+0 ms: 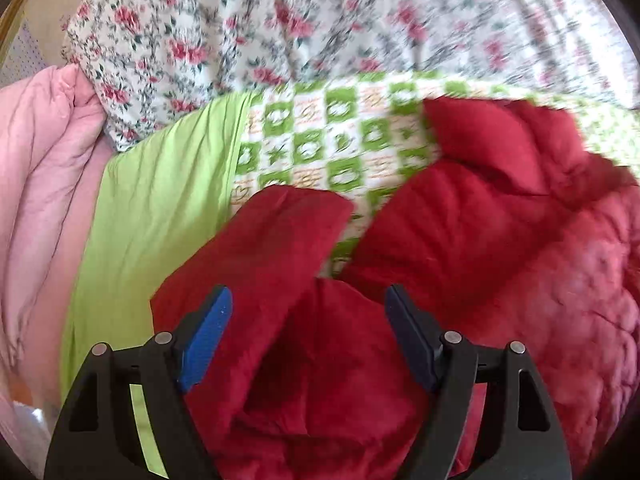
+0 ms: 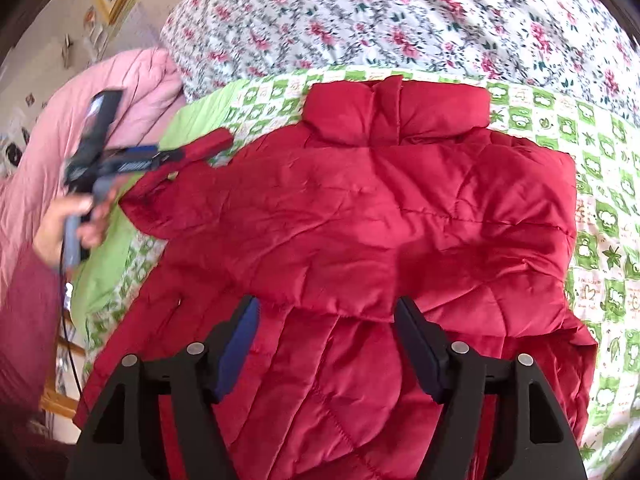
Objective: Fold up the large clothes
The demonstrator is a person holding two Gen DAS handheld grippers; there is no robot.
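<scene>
Ahead of both pairs of fingers lies the red padded jacket [image 2: 360, 208], spread back-up across the green checked sheet [image 2: 608, 184], collar at the far side against the floral quilt [image 2: 400, 12], a pink duvet [image 2: 132, 92] beyond its left edge. It looks puffy, light and soft, with a slick shell, so I judge it will spring open after a fold and slip from a shallow pinch; a deep bite on a seam, cuff or hem should hold best. In the right wrist view the left gripper [image 2: 192, 152] seems to touch the sleeve [image 2: 208, 146], but blur hides whether it grips; in its own view the 2 fingers stand apart over red fabric. The right gripper [image 2: 326, 320] hovers over the jacket's near half, fingers apart, holding nothing
</scene>
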